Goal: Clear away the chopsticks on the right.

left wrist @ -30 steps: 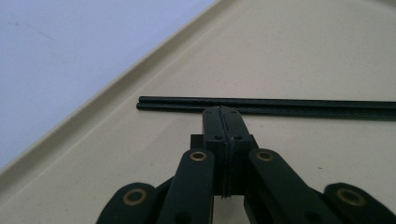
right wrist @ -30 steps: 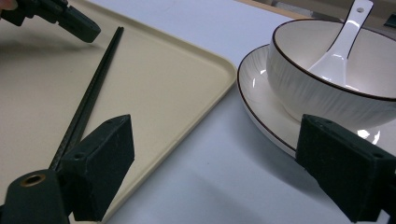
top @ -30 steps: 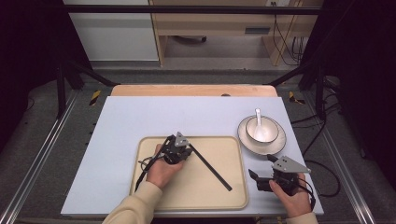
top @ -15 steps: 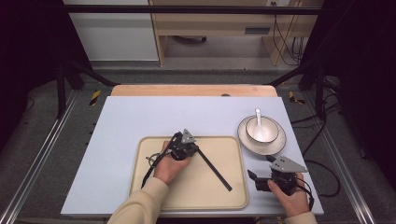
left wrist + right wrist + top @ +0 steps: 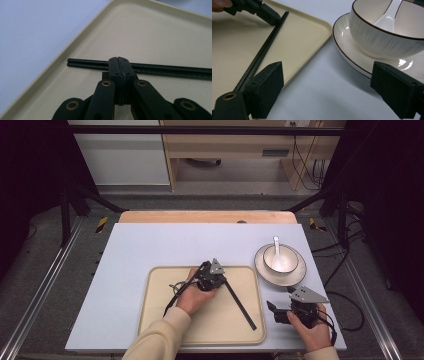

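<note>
With the left gripper (image 5: 119, 60) clenched near one end of the chopsticks (image 5: 241, 304) on the tray (image 5: 155, 320) and the right gripper (image 5: 329, 90) released, the long free ends may sag or scissor apart on lifting.

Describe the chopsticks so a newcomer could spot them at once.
Start at the beige tray near the table's front edge. On its right half lies a black pair of chopsticks, slanting toward the front. They are the tray's long thin rods, with the left tool at their far end.

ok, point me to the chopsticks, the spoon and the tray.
chopsticks (image 5: 165, 70): left gripper view, middle of the shafts.
spoon (image 5: 276, 251): high view, its handle.
tray (image 5: 157, 292): high view, bare floor near its left rim.
</note>
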